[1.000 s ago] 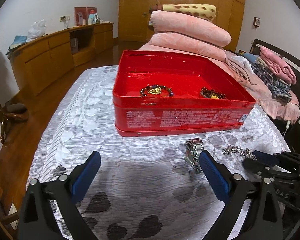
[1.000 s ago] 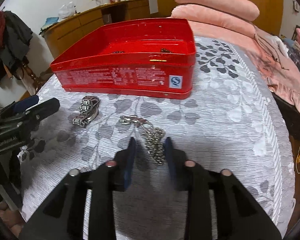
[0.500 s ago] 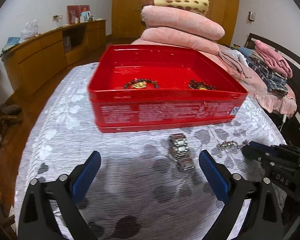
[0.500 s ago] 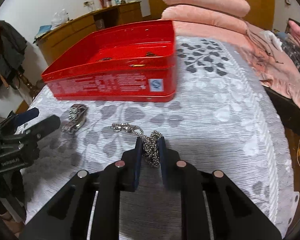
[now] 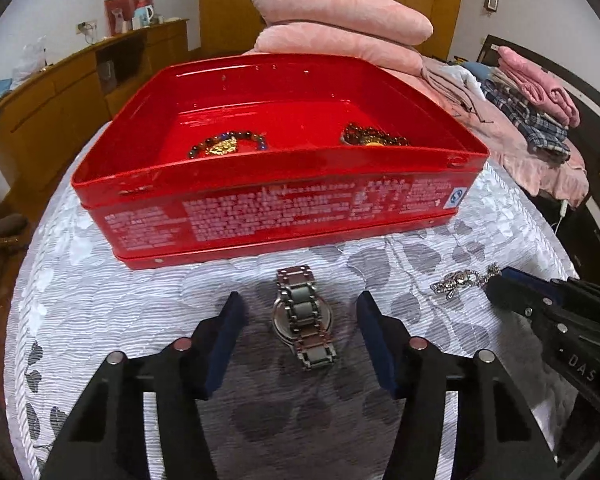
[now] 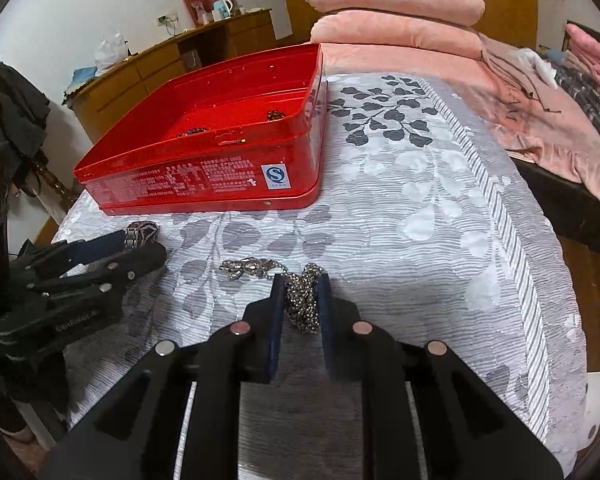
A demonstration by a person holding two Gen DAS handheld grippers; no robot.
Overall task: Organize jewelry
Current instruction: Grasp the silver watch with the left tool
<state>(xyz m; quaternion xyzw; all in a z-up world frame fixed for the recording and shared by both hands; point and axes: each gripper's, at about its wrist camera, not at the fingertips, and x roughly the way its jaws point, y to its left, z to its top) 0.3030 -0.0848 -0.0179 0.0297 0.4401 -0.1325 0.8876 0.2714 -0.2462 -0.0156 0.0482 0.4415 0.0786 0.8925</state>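
Note:
A silver metal watch (image 5: 303, 318) lies on the grey leaf-patterned cloth, just in front of the red tin (image 5: 276, 216). My left gripper (image 5: 300, 308) straddles the watch, its jaws closing, and the blue pads stand clear of it on both sides. A silver chain (image 6: 303, 300) is bunched on the cloth, and my right gripper (image 6: 300, 286) is shut on it; its clasp end (image 6: 248, 268) trails out to the left. In the tin lie two beaded bracelets (image 5: 228, 145) (image 5: 370, 138). The watch (image 6: 140, 232) also shows at the left gripper's tips in the right wrist view.
The red tin (image 6: 204, 184) stands open-topped at the middle of the covered table (image 6: 440, 208). Pink folded bedding (image 5: 340, 20) is stacked behind it, with more clothes (image 5: 536, 120) on the bed to the right. A wooden sideboard (image 5: 60, 96) runs along the left wall.
My left gripper has slid over to the watch and narrowed around it. My right gripper has shut on the chain and shifted a little.

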